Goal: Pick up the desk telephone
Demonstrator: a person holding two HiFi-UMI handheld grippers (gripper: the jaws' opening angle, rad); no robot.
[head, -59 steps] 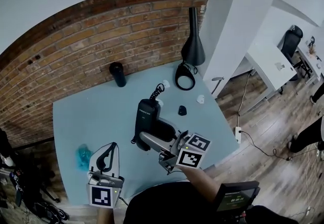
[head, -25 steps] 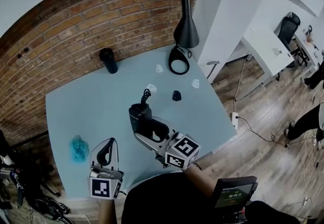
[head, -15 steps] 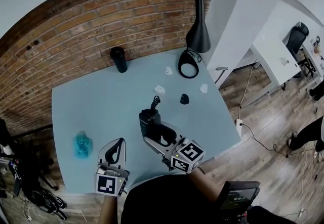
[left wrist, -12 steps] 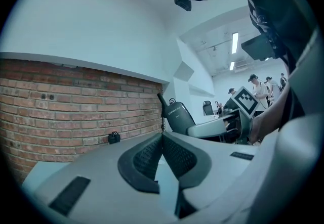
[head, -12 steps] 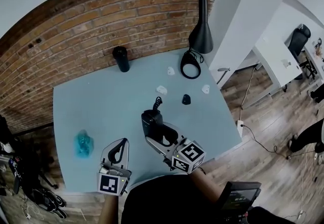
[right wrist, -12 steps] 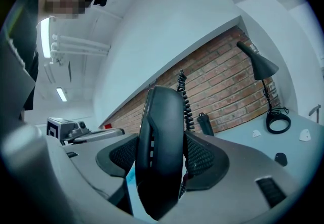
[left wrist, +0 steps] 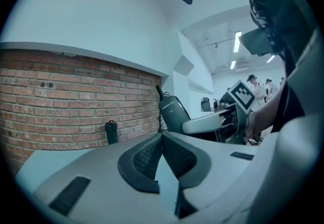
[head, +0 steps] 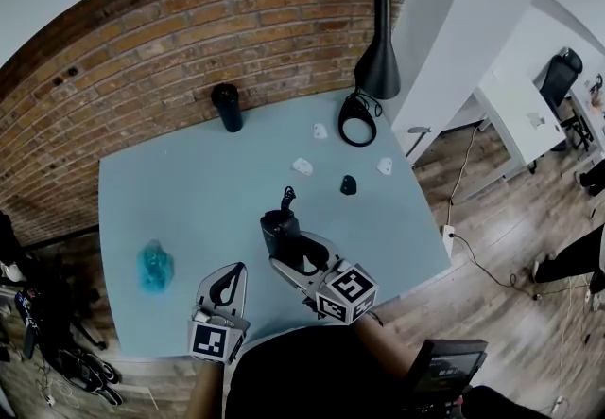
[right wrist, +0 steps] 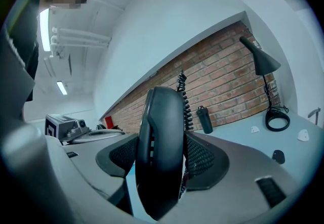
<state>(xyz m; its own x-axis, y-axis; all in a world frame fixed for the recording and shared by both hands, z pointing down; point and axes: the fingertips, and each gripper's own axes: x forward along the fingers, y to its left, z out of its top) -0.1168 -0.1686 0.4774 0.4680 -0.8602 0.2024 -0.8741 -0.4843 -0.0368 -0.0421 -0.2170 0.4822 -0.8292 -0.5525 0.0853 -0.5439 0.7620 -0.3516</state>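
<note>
One blue tbl (head: 189,209), brick wall (head: 189,39), phone (head: 280,230)

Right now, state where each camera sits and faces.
Head view: on the head, looking steeply down at the table; left gripper and right gripper show.
Left gripper view: on that gripper, facing the brick wall; its shut jaws show.
Right gripper view: on that gripper, facing the wall; its jaws clamp the telephone.
Shared: gripper views both show telephone and bottle.

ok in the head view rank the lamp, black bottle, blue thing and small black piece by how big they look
1. lamp
2. black bottle and blue thing, too alike to rank
3. small black piece
</note>
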